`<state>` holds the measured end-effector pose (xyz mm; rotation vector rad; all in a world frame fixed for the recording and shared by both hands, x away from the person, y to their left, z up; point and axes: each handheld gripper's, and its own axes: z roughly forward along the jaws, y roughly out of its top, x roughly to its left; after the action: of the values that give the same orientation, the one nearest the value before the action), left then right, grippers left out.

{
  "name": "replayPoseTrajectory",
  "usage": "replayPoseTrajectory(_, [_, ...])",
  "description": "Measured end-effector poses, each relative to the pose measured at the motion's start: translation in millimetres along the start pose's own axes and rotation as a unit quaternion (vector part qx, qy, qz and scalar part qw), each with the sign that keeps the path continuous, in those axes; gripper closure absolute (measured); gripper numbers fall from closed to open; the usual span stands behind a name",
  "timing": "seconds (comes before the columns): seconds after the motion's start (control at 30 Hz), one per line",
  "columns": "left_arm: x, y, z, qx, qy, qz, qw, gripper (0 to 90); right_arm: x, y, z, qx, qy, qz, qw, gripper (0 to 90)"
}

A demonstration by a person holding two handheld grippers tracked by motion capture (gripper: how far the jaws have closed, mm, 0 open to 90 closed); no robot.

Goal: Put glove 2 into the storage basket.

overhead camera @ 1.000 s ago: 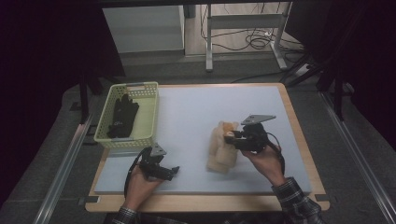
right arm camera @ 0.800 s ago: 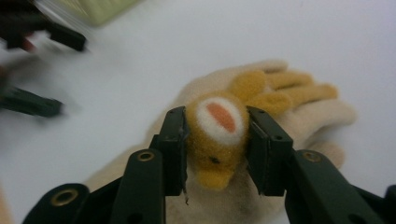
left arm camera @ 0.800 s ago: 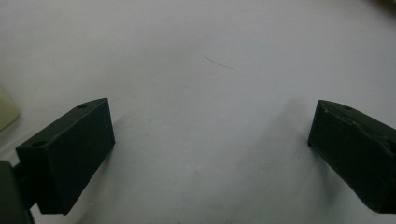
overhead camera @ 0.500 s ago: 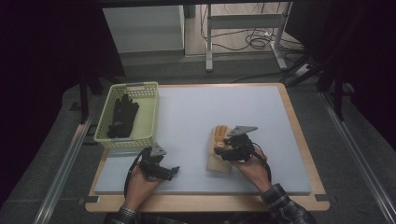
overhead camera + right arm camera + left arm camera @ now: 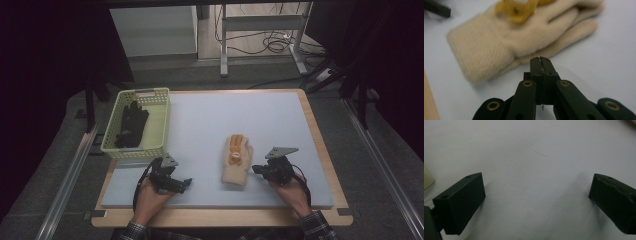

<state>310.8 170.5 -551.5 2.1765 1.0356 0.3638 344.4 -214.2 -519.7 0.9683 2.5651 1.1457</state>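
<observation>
Lowered right gripper [image 5: 258,170] beside glove [image 5: 237,160]

The cream knitted glove [image 5: 237,161] lies flat on the pale blue surface [image 5: 215,125], fingers pointing away from the person, ribbed cuff nearest. A yellow-orange patch sits on its back. In the right gripper view, its thumb edge is closest.

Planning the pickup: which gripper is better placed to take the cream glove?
Right. The right gripper, jaws shut with nothing between them, sits beside the cream glove; the left gripper, open, is farther off.
</observation>
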Motion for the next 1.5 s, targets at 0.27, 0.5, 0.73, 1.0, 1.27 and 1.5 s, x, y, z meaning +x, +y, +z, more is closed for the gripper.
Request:
replayPoseTrajectory(0.27, [-0.2, -0.1, 0.1, -0.001, 0.001, -0.001, 1.0000, 0.7, 17.2, 4.7, 22.5, 0.002, 0.022, -0.019, 0.9996, 88.2])
replayPoseTrajectory(0.5, [-0.2, -0.1, 0.1, -0.001, 0.001, 0.000, 1.0000, 0.7, 30.8, 16.5, 40.0, 0.000, 0.036, -0.030, 0.9989, 88.1])
replayPoseTrajectory(0.73, [-0.3, -0.1, 0.0, -0.001, 0.001, 0.000, 1.0000, 0.7, 43.2, 32.6, 60.6, 0.000, 0.033, -0.047, 0.9984, 87.6])
replayPoseTrajectory(1.0, [-0.4, -0.1, 0.0, 0.000, 0.001, 0.000, 1.0000, 0.6, 47.8, 41.4, 70.8, -0.002, 0.026, -0.055, 0.9982, 84.8])
replayPoseTrajectory(1.27, [-0.5, 0.0, 0.1, 0.000, 0.002, 0.001, 1.0000, 0.6, 44.3, 37.9, 49.3, -0.011, 0.013, -0.060, 0.9981, 78.3])
replayPoseTrajectory(1.5, [-0.2, 0.4, 0.0, 0.003, 0.001, 0.001, 1.0000, 0.7, 23.1, 28.9, 23.2, -0.024, -0.025, -0.047, 0.9983, 68.1])
